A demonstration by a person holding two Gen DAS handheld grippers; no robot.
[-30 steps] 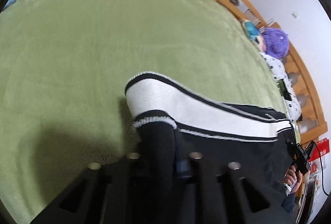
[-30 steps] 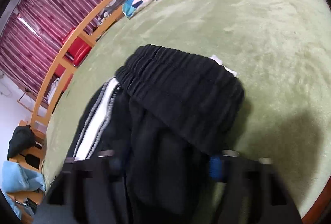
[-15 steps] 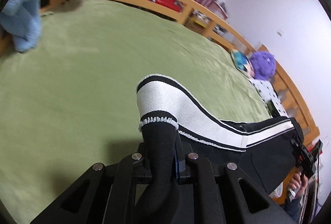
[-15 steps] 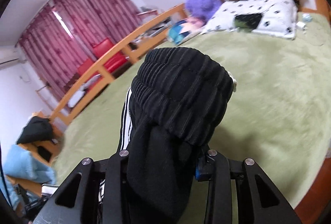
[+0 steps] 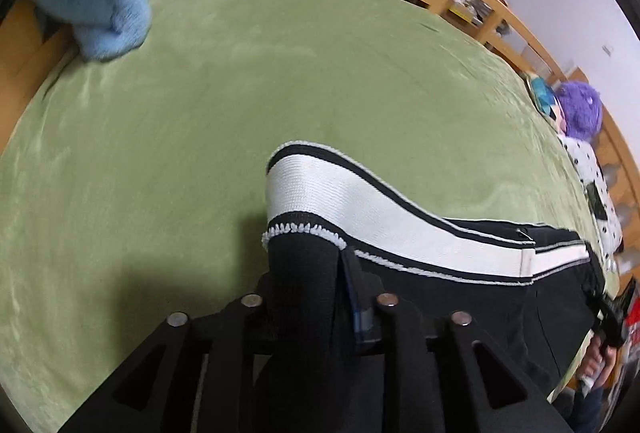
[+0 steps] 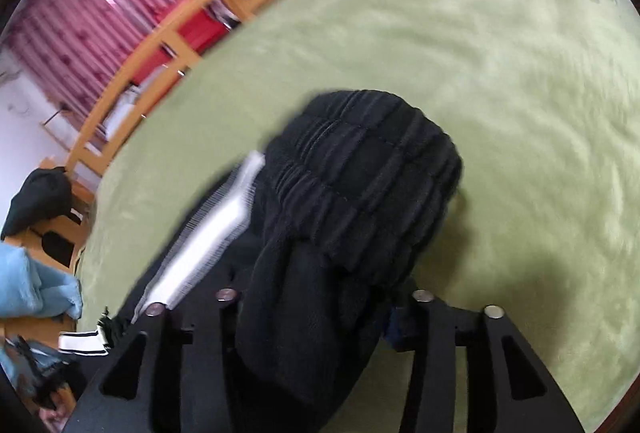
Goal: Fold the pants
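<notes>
The left gripper [image 5: 316, 297] has the leg end of the pants [image 5: 420, 233] between its jaws, and the jaws have just been opening. In the left view a gap shows on one side, so the hold looks loose. The right gripper [image 6: 320, 299] has the stretchy waist [image 6: 360, 173] between its jaws, also just opening — the cloth fills the gap. The pants hang over the green bed [image 5: 200, 133]. I think this is the carry step; next, lay them flat and let go.
</notes>
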